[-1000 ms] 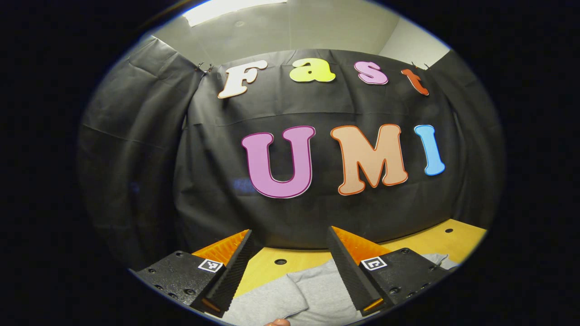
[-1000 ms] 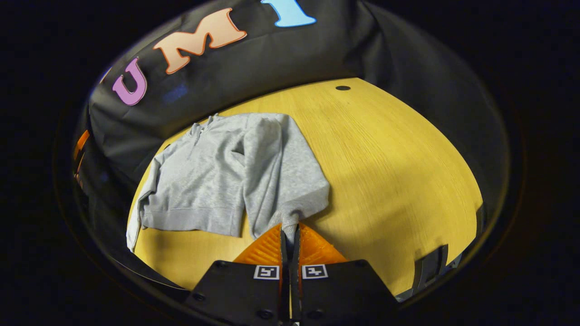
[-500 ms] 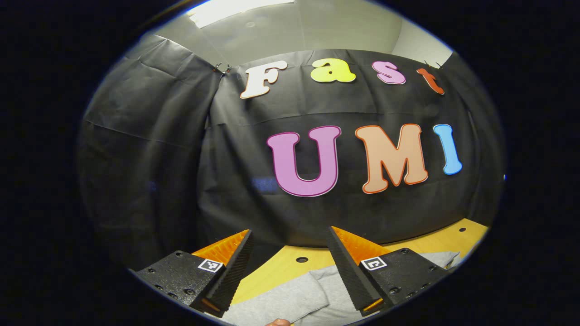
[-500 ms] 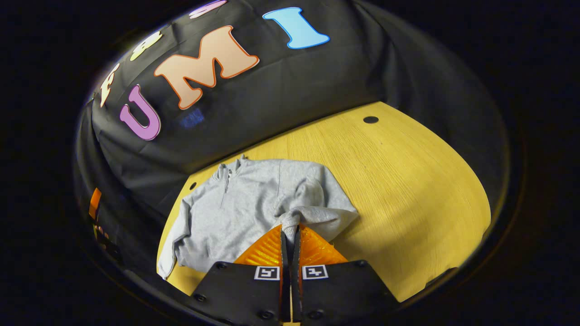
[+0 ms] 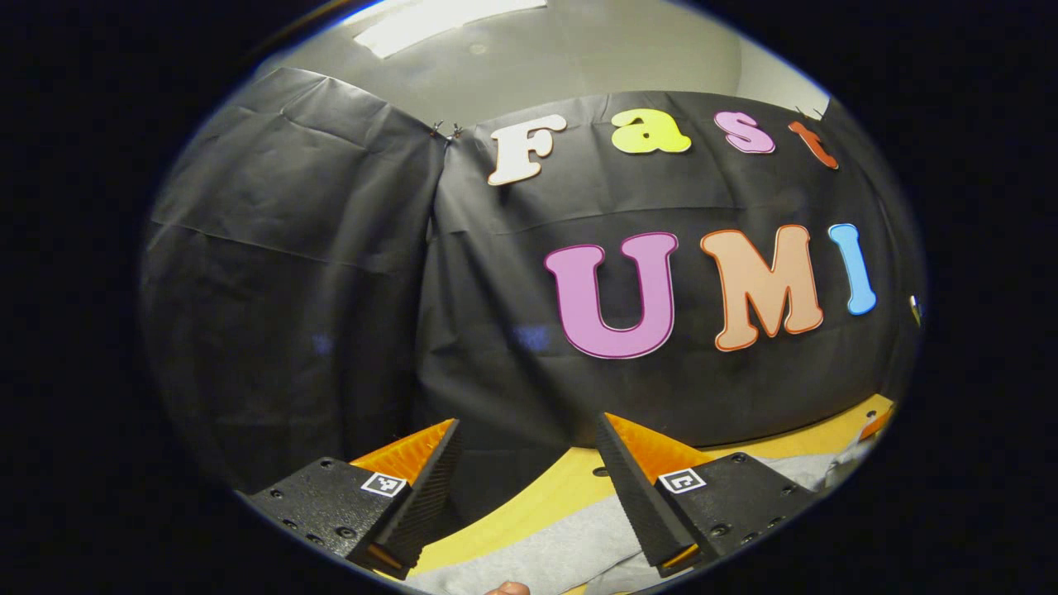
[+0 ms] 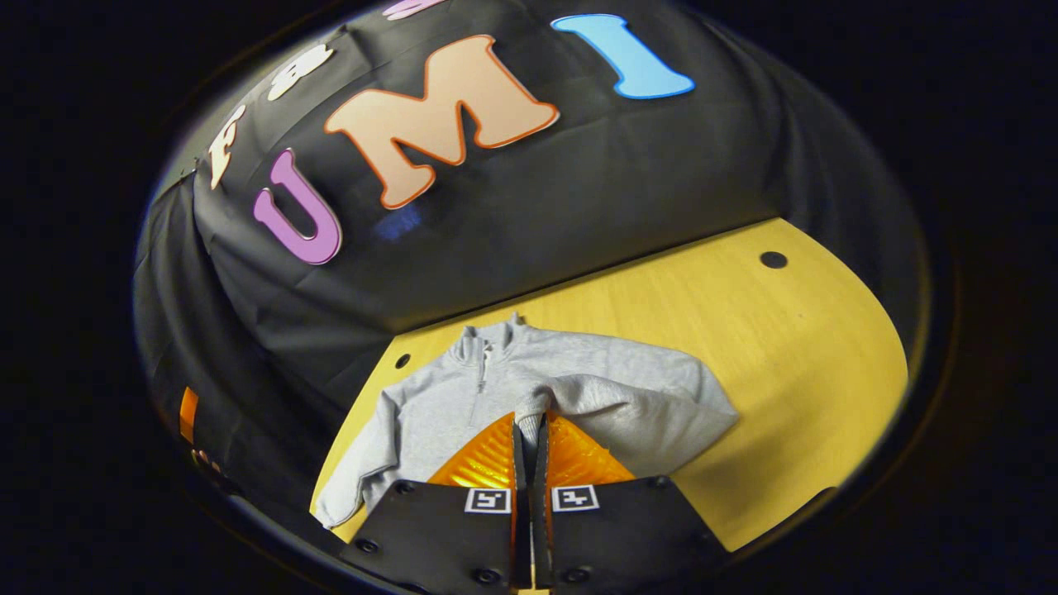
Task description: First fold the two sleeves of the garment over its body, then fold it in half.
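Grey sweatshirt [image 6: 463, 397] on yellow wooden table [image 6: 785, 355], one cuff held.
Sweatshirt: flat near the table's far edge, collar toward the black cloth wall [image 6: 512, 223]; in the right gripper view one sleeve [image 6: 636, 405] is folded across the body, the other sleeve [image 6: 355, 471] lies along the table's left edge. Right gripper [image 6: 529, 430]: jaws pressed together on the cuff [image 6: 527, 413] of the folded sleeve, over the body. Left gripper [image 5: 529, 479]: jaws wide apart, nothing between them, above grey fabric at the table's edge. Table: round holes [image 6: 774, 259] near the far edge. A fingertip [image 5: 506, 588] shows at the bottom of the left gripper view.
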Action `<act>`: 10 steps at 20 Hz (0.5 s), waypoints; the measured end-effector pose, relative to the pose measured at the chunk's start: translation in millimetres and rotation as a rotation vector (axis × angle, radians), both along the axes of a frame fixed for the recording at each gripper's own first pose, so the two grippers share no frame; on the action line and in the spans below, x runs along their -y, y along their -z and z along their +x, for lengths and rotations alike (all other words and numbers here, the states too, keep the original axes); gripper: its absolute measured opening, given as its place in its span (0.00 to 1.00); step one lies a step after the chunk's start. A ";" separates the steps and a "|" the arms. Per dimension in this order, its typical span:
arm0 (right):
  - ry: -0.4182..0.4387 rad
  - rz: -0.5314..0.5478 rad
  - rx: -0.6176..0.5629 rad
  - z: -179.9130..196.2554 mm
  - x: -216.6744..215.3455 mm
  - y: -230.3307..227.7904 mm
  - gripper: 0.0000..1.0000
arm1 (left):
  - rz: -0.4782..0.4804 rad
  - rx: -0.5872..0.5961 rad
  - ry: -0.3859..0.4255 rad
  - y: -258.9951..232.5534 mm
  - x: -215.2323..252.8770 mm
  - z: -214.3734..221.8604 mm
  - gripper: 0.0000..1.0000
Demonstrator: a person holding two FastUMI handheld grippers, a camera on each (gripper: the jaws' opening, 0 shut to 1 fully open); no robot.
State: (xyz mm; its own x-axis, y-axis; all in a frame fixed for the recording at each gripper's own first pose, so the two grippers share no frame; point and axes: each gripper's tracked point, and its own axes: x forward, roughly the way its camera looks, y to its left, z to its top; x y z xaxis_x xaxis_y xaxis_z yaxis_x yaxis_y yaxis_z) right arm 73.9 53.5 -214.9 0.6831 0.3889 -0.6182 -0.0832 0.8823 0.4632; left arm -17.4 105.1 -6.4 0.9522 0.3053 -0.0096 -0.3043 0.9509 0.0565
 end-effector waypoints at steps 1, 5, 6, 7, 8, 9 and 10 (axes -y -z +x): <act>-0.017 0.009 0.008 4.8 -14.2 -3.4 0.04 | 0.002 -0.001 -0.012 1.1 -6.1 -4.8 0.94; -0.080 0.034 0.022 21.7 -65.7 -9.9 0.04 | -0.008 -0.005 -0.072 2.1 -36.1 -23.4 0.94; -0.097 0.029 0.029 26.5 -75.9 -11.1 0.04 | -0.012 -0.006 -0.086 2.7 -42.2 -26.7 0.97; -0.110 0.028 0.035 32.1 -86.1 -13.3 0.04 | -0.015 -0.010 -0.101 4.8 -49.2 -30.7 0.97; -0.121 0.032 0.041 35.9 -97.7 -14.9 0.04 | -0.015 -0.013 -0.115 5.8 -56.0 -35.7 0.94; -0.133 0.037 0.044 39.9 -110.4 -16.1 0.04 | -0.014 -0.013 -0.127 5.6 -62.2 -40.9 0.97; -0.151 0.037 0.047 41.2 -123.4 -16.2 0.04 | -0.012 -0.014 -0.141 5.5 -69.0 -45.3 0.94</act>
State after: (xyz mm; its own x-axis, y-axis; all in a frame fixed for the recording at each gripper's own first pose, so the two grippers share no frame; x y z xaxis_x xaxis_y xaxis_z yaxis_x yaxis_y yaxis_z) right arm 115.1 176.9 -198.7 0.6427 0.5112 -0.5706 -0.2359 0.8407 0.4875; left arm -62.6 174.1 -11.9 0.8995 0.4361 -0.0274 -0.4345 0.8992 0.0506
